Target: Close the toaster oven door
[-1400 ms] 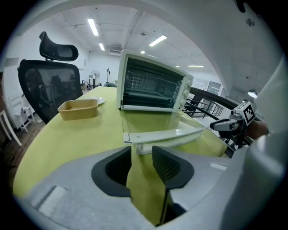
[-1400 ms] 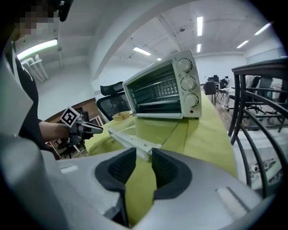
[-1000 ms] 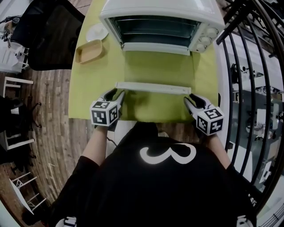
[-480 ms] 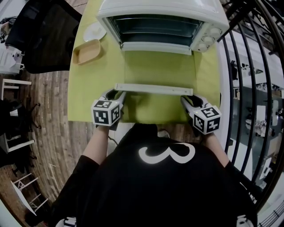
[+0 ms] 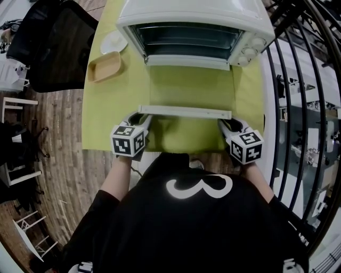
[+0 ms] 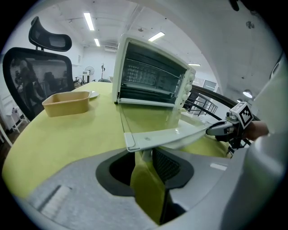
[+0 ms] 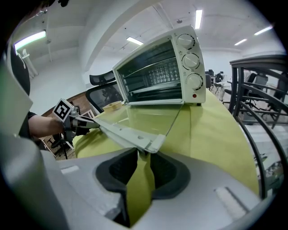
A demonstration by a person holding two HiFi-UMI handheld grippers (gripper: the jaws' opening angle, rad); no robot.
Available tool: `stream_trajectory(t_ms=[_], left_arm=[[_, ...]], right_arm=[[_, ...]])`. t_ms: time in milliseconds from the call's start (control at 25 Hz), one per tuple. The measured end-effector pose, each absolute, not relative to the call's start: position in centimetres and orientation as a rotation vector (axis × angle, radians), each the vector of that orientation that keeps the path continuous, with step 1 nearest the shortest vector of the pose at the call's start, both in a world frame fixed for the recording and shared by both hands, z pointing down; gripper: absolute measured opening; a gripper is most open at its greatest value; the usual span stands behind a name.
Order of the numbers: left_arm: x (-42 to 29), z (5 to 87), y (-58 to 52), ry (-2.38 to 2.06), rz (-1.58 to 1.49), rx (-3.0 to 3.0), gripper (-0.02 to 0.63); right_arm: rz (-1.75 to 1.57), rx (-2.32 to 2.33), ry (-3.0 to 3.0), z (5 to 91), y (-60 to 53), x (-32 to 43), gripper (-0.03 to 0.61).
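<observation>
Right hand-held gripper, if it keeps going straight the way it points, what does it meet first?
The right end of the open oven's door handle: it sits between the right hand-held gripper's jaws, which have just been closing. Beyond lies the door glass, I think.

Tray (image 5: 105, 64) and plate (image 5: 113, 40) lie left of the toaster oven (image 5: 194, 13); its door (image 5: 185, 111) lies before it.

Left gripper (image 5: 139, 115): tilted down and forward, jaws drawn close on the left corner of the toaster oven door (image 5: 184, 111).
Right gripper (image 5: 228, 124): same downward tilt; jaws have just been closing, the door's right corner between their tips.
Arms: left forearm (image 5: 114, 178) and right forearm (image 5: 262, 181) reach forward, well apart, mirrored.
</observation>
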State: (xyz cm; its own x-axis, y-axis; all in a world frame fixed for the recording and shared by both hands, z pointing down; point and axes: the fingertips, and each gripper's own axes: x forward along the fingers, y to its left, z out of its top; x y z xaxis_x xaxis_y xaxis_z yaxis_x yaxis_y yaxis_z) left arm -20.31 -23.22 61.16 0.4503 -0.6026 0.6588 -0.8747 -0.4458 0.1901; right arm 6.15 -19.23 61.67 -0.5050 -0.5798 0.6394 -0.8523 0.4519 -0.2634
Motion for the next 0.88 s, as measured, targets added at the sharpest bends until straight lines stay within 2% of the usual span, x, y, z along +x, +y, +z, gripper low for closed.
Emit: stream_trajectory(t_ms=[440, 880], left_arm=[[-20.0, 60.3, -23.1, -1.246, 0.685, 2.197, 0.100], [-20.0, 58.8, -23.0, -1.295, 0.685, 2.196, 0.100]], right_arm=[[0.782, 1.195, -2.255, 60.9, -19.2, 6.1, 0.086], [0.756, 1.162, -2.284, 59.6, -19.1, 6.1, 0.083]])
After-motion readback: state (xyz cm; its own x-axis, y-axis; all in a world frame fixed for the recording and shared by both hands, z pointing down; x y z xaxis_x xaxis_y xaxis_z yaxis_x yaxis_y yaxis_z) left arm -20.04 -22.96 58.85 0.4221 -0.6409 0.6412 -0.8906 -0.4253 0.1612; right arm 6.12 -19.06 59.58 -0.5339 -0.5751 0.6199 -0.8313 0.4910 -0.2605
